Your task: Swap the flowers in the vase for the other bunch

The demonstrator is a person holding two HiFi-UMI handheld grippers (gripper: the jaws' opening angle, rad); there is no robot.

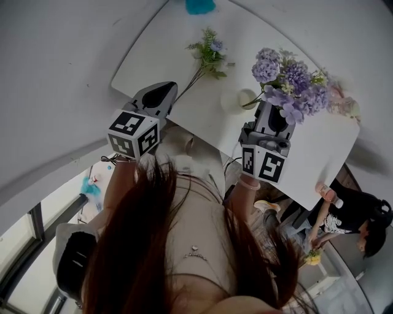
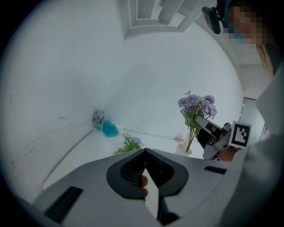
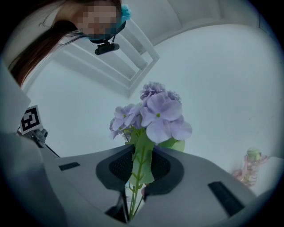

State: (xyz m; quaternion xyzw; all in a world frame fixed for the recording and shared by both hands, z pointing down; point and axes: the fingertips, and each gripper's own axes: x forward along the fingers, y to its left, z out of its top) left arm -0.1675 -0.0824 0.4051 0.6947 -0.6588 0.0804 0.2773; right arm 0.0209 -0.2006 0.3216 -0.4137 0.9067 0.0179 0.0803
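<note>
Stems of the purple bunch point(image 3: 159, 111) run up between the jaws of the right gripper point(image 3: 140, 155), which pinch them just below the leaves, so the blooms stand clear above the fingertips. In the head view this gripper sits on the near side of the vase point(image 1: 236, 100), close to it. The stem ends slant down to the vase's mouth, though I cannot tell whether they are inside it. The left gripper point(image 2: 145, 153) hovers to the left of the vase, over the near edge of the white table point(image 1: 153, 58). Its jaws are pressed together with nothing between them. Bare tabletop lies left of the vase and beyond it. Farther off, past the vase, the other bunch point(image 1: 209, 52) lies flat on the table, a small green sprig with a pale bloom. Its thin stems trail back toward the left gripper. Right of the vase, the purple blooms overhang some pale pink things point(image 1: 345, 105) near the table's right edge. A pink bottle point(image 1: 328, 193) stands at the near right edge. Farthest from the vase, a teal thing point(image 1: 199, 6) and a small clear bottle point(image 2: 98, 117) sit at the table's far end, by the wall.
</note>
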